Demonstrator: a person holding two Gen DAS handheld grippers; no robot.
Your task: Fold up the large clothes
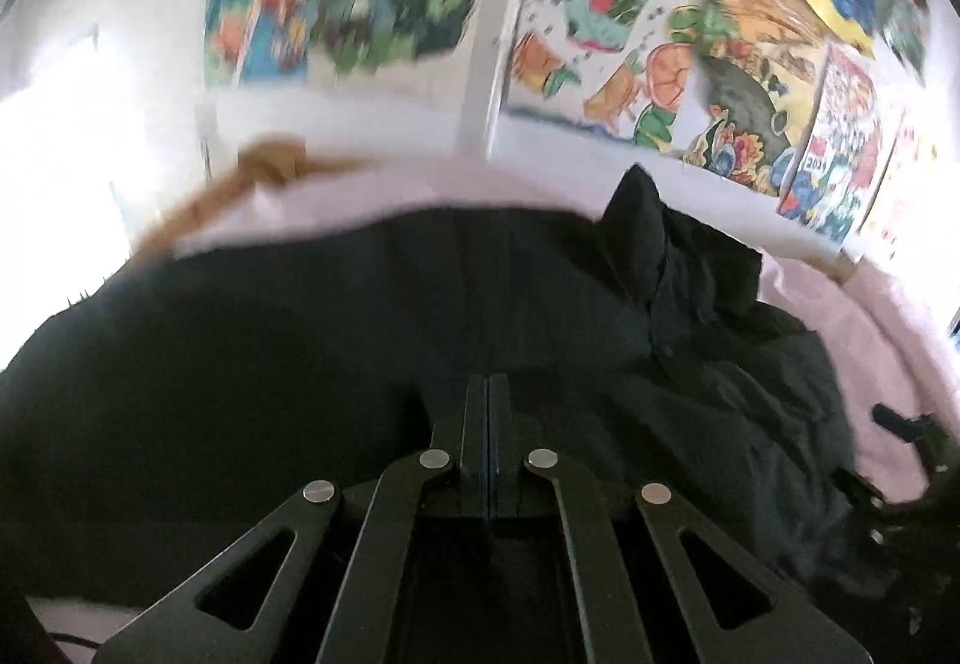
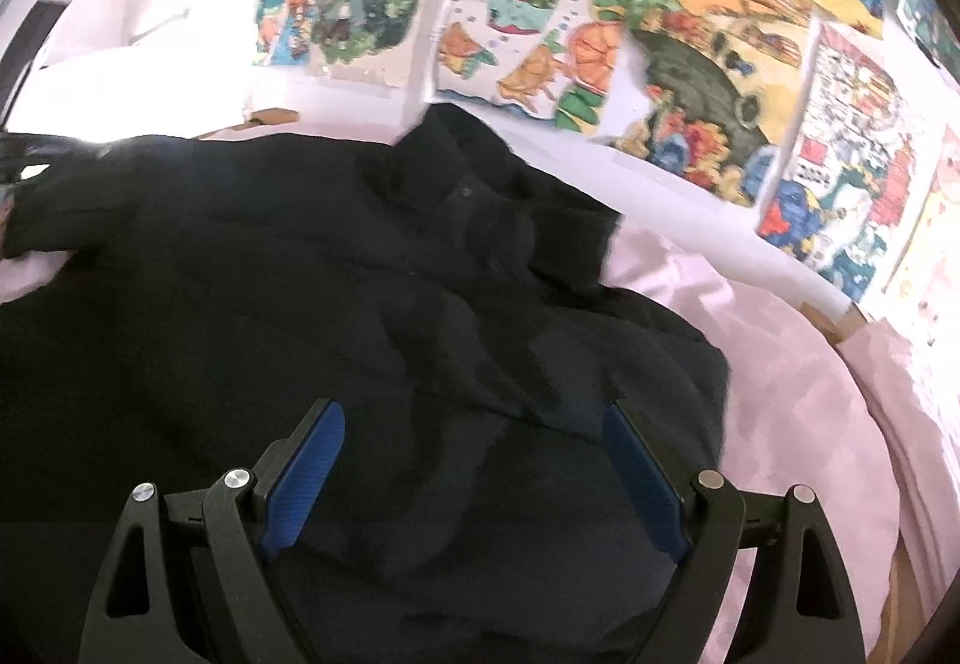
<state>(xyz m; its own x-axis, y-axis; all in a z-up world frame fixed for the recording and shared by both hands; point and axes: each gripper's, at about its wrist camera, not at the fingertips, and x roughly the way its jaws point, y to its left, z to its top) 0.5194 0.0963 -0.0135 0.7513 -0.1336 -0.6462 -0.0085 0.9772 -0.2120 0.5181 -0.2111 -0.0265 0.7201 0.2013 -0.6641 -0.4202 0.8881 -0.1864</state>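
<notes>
A large black jacket point(image 1: 360, 316) lies spread on the pink bed sheet point(image 1: 888, 364), its collar point(image 1: 636, 220) standing up toward the wall. My left gripper point(image 1: 489, 382) is shut, its fingertips pinched into a fold of the jacket's cloth. From the right wrist the same jacket point(image 2: 360, 304) fills the middle, with the buttoned collar point(image 2: 468, 172) at the far side. My right gripper point(image 2: 474, 418) hovers open over the jacket's near right part, with its blue pads point(image 2: 312, 460) wide apart and nothing pressed between them.
Colourful drawings point(image 2: 690, 63) cover the white wall behind the bed. A brown wooden piece point(image 1: 270, 159) shows at the bed's far left edge. Bare pink sheet point(image 2: 780, 394) lies right of the jacket. Bright light washes out the left side point(image 1: 60, 153).
</notes>
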